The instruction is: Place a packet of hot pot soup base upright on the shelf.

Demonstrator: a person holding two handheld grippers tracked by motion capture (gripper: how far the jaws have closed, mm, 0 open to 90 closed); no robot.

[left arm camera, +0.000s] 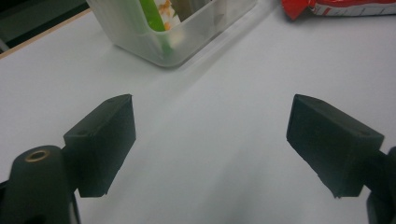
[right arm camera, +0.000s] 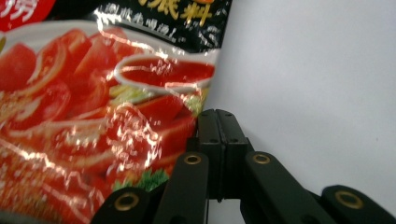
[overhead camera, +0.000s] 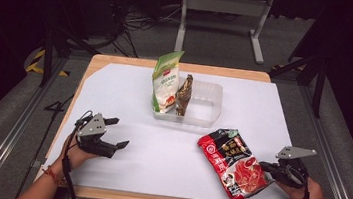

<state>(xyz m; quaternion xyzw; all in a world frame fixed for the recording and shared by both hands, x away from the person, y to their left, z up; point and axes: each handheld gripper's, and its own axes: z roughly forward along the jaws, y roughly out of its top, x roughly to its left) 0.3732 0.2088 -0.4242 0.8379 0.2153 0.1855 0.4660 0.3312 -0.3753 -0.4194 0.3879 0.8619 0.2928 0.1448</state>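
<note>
Right gripper view: the right gripper (right arm camera: 219, 140) is seen with its jaws pressed together at the edge of the red sauce pouch (right arm camera: 93, 107), which lies flat on the white table sheet (right arm camera: 317, 93) just ahead and to its left; whether the foil rim is pinched cannot be told, though a grip there would suit lifting it toward the clear bin (overhead camera: 204, 105). High view supplies what is missed close up: the bin with two packets stood upright, and the left gripper (overhead camera: 110, 134), jaws spread and holding nothing, kept well apart.

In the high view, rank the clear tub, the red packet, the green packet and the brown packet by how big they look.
1. clear tub
2. red packet, close to the tub, and nearer the camera, so unsure
3. green packet
4. brown packet
</note>
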